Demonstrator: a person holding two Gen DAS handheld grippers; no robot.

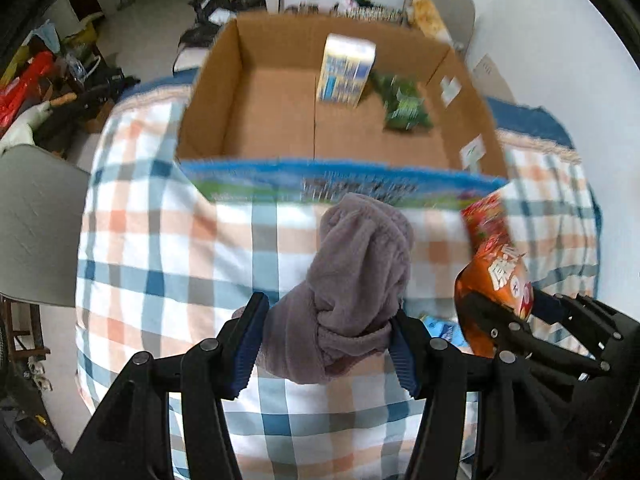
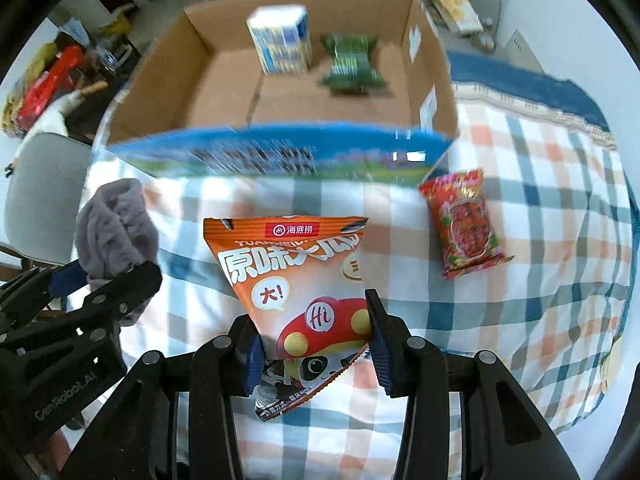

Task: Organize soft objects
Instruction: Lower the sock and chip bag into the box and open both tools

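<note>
My left gripper [image 1: 326, 336] is shut on a mauve fluffy cloth [image 1: 360, 268], held above the checked tablecloth in front of the cardboard box [image 1: 224, 92]. My right gripper [image 2: 316, 344] is shut on an orange snack bag [image 2: 296, 276], also held above the cloth just short of the box [image 2: 160, 76]. In the left wrist view the orange bag [image 1: 496, 280] and right gripper [image 1: 532, 320] show at the right. In the right wrist view the cloth [image 2: 114, 228] and left gripper [image 2: 100, 284] show at the left.
The box holds a white-and-blue carton [image 1: 346, 72] [image 2: 282, 38] and a green packet [image 1: 404, 102] [image 2: 352, 66]. A red snack packet [image 2: 464, 224] lies on the tablecloth [image 2: 540, 200] right of the box. Grey chairs [image 1: 36, 224] and floor clutter [image 1: 32, 80] stand around the table.
</note>
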